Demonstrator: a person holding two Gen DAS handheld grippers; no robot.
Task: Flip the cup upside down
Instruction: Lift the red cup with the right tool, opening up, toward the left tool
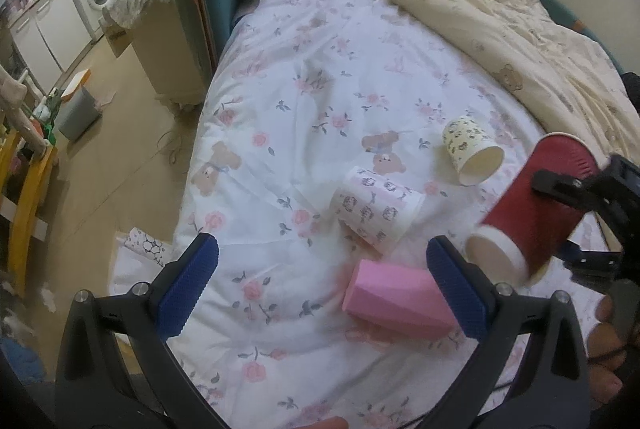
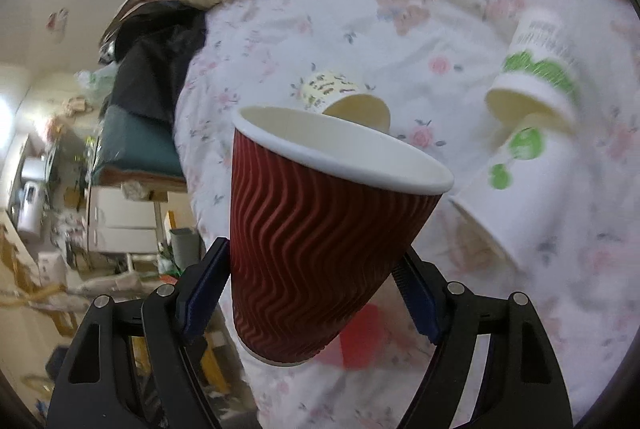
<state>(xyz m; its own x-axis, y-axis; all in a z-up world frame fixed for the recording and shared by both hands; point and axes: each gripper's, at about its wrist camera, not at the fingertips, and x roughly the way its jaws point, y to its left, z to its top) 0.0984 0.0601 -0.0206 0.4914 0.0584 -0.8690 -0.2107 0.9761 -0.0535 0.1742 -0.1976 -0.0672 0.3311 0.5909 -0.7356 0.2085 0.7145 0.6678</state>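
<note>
My right gripper (image 2: 316, 285) is shut on a red ribbed paper cup (image 2: 312, 229) and holds it tilted in the air above the bed, its white rim turned away from the camera. In the left wrist view the same red cup (image 1: 532, 213) hangs at the right with its rim pointing down and to the left, held by the right gripper (image 1: 576, 217). My left gripper (image 1: 320, 281) is open and empty above the flowered sheet (image 1: 304, 109). A pink cup (image 1: 396, 299) lies on its side by its right finger.
Other paper cups lie on their sides: a pink-patterned one (image 1: 376, 211), a yellow-patterned one (image 1: 470, 153) (image 2: 344, 97), and two white-and-green ones (image 2: 536, 85) (image 2: 516, 189). A cream duvet (image 1: 500, 25) is bunched at the far side. The bed's left edge drops to the floor (image 1: 120, 149).
</note>
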